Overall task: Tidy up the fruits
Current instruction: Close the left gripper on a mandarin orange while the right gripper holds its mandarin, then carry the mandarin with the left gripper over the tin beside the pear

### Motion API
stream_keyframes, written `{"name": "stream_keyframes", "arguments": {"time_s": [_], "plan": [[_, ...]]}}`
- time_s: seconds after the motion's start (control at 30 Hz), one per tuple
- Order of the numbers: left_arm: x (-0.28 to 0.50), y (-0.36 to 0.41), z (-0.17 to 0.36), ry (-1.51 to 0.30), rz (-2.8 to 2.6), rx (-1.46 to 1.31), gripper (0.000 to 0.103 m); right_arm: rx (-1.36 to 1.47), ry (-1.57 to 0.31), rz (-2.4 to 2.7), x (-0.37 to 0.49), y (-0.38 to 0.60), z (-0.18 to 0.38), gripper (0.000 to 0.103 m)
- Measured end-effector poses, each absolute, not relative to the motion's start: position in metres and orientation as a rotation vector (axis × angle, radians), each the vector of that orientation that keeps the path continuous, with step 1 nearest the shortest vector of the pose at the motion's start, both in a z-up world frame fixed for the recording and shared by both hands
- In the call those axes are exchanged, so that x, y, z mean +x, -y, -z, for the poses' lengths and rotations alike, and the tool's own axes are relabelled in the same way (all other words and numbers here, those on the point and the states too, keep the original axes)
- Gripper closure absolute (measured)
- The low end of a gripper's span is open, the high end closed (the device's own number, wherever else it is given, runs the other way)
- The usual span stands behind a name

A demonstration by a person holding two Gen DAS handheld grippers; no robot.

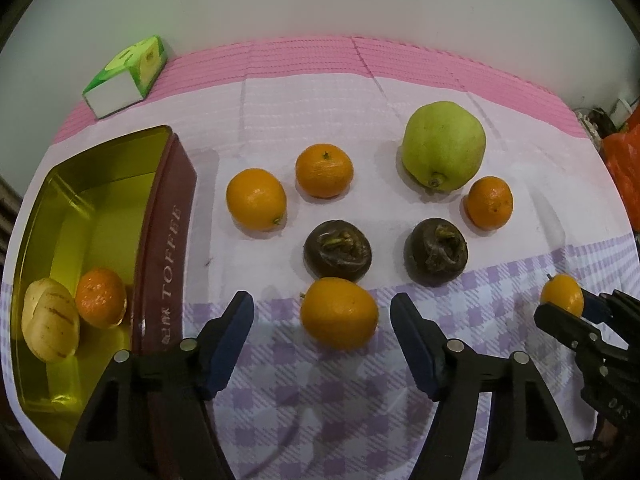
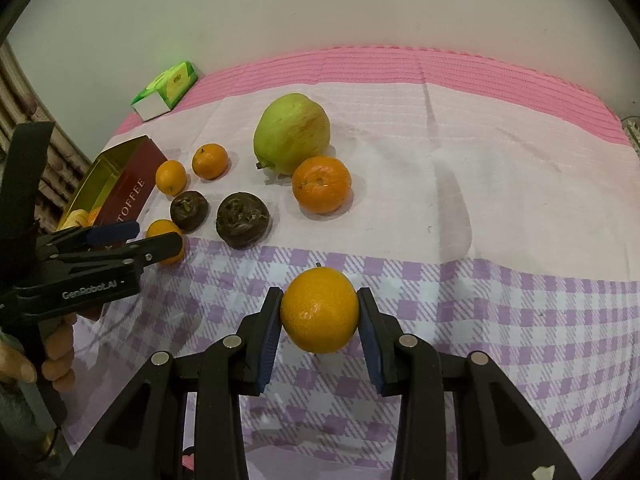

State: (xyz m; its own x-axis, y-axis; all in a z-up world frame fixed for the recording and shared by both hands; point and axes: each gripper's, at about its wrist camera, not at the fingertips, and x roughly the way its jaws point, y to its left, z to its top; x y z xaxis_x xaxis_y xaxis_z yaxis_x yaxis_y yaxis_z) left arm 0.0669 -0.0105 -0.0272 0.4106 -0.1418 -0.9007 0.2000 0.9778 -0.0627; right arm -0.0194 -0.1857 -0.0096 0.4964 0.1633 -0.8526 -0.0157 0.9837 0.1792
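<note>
Home: cloth-covered table (image 1: 320,92), fruit.

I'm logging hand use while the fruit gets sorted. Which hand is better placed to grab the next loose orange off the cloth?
Left, probably. The left gripper stands open around an orange beside the toffee tin; the right gripper is already shut on its own orange.

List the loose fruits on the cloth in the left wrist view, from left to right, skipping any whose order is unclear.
Left orange → stem-up orange → green pear → orange beside the pear → orange held in the right gripper. The two dark fruits and the near orange overlap these sideways, so they are left out.
</note>
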Motion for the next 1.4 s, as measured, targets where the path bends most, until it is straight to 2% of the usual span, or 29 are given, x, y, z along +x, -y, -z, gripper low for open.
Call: {"name": "stream_keyframes", "arguments": {"time_s": [0.1,0.23,0.37,0.4,0.7,1.03,1.4], "plan": [[0.068,0.014,0.031,-1.138,0.218,0.053,0.038,0.156,-1.049,-0.110,-0.019,0.185,0.010,0.068],[0.073,0.014,0.035,-1.157,0.220,0.044,0.050,0.157,-1.048,-0.111,-0.020,0.185,0.010,0.068],[0.075,0.014,0.039,-1.166,0.223,0.043,0.056,0.159,-1.048,-0.112,-0.020,0.185,0.010,0.068],[0.075,0.015,0.039,-1.168,0.228,0.043,0.061,0.160,-1.048,-0.113,-0.020,0.185,0.010,0.068],[0.067,0.017,0.036,-1.160,0.222,0.054,0.061,0.156,-1.047,-0.114,-0.020,0.184,0.011,0.068],[0.051,0.007,0.003,-1.108,0.221,0.063,0.061,0.149,-1.048,-0.120,-0.019,0.183,0.012,0.068],[0.048,-0.048,-0.026,-1.056,0.141,0.024,0.061,0.139,-1.049,-0.118,-0.019,0.182,0.012,0.068]]}}
